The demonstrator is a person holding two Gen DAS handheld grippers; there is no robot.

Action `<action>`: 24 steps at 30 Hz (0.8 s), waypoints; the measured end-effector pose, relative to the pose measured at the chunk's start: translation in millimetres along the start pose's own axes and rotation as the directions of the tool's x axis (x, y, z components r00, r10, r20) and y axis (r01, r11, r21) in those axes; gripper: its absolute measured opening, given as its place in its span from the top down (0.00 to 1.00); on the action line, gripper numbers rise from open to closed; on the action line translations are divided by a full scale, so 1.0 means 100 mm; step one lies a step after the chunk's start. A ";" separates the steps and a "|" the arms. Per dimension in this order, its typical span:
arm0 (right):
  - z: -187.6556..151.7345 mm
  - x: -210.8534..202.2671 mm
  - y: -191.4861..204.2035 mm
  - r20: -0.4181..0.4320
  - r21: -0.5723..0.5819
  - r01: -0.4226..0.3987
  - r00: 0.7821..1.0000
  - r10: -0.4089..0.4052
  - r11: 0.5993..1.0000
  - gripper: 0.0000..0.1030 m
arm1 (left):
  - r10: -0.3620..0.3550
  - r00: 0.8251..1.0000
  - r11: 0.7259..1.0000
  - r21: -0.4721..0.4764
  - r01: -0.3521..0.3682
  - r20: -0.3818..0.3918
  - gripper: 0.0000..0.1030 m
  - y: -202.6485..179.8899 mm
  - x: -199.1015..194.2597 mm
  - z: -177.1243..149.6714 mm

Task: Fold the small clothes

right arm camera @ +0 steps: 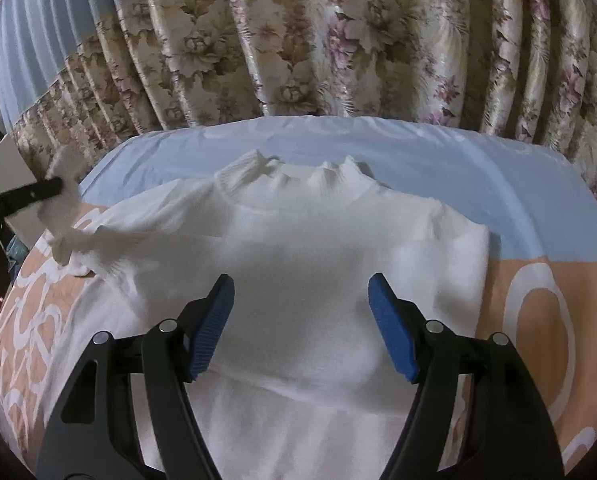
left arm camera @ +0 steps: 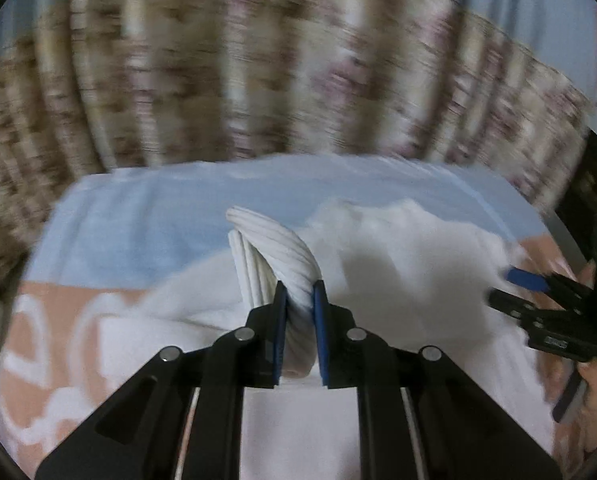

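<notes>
The floral curtain (right arm camera: pixel 338 40) fills the far wall, with a band of pale blue wall (right arm camera: pixel 38 40) at far left; in my left wrist view it is smeared by blur. Below it lies the bed cover (right arm camera: pixel 518 208), blue on the far side and peach with white lettering on the near side.

The white ribbed sweater (right arm camera: pixel 318 248) lies flat on that cover, collar (right arm camera: pixel 298 176) toward the curtain, hem toward me. Its right side already looks tucked in to a straight edge, which I judge to be a finished sleeve fold. The left sleeve (right arm camera: pixel 64 216) is lifted off the cover at far left and not yet laid across the body. I judge the task about midway: this sleeve fold and the lengthwise fold of the body are left.

My right gripper (right arm camera: pixel 302 324) hovers over the sweater's middle, jaws wide, gripping nothing. My left gripper (left arm camera: pixel 300 312) has its blue pads (left arm camera: pixel 320 320) clamped on the sleeve's ribbed cuff (left arm camera: pixel 274 252), which twists up between them.
</notes>
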State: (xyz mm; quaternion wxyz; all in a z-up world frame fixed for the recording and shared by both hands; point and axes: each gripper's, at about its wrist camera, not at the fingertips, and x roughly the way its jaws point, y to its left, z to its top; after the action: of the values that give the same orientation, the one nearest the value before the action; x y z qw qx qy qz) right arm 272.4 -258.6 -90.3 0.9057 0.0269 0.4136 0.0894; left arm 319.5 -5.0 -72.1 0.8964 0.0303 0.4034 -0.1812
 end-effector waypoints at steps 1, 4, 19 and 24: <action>-0.01 0.00 -0.04 -0.001 0.013 -0.002 1.000 0.002 1.000 0.32 | -0.019 1.000 1.000 0.015 0.019 -0.011 0.87 -0.10 0.08 -0.01; -0.02 0.00 -0.12 -0.003 0.034 -0.003 1.000 0.003 0.999 0.32 | -0.070 0.996 0.996 0.059 0.073 -0.063 0.86 -0.38 0.28 -0.06; 0.00 0.02 -0.09 -0.004 0.027 -0.041 0.999 0.041 0.999 0.32 | 0.082 0.997 0.997 0.003 -0.082 -0.008 0.20 0.34 -0.30 -0.28; 0.15 0.24 0.18 -0.040 -0.022 -0.113 0.993 0.113 0.993 0.33 | 0.108 0.991 0.992 -0.052 -0.112 -0.075 0.20 0.61 -0.04 -0.32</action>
State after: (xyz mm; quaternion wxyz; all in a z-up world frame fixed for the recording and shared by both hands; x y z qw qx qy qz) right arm 296.2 -236.3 -96.3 0.8913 0.0376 0.4277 0.1460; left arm 315.5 59.7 -96.0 0.8905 0.0338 0.4379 -0.1189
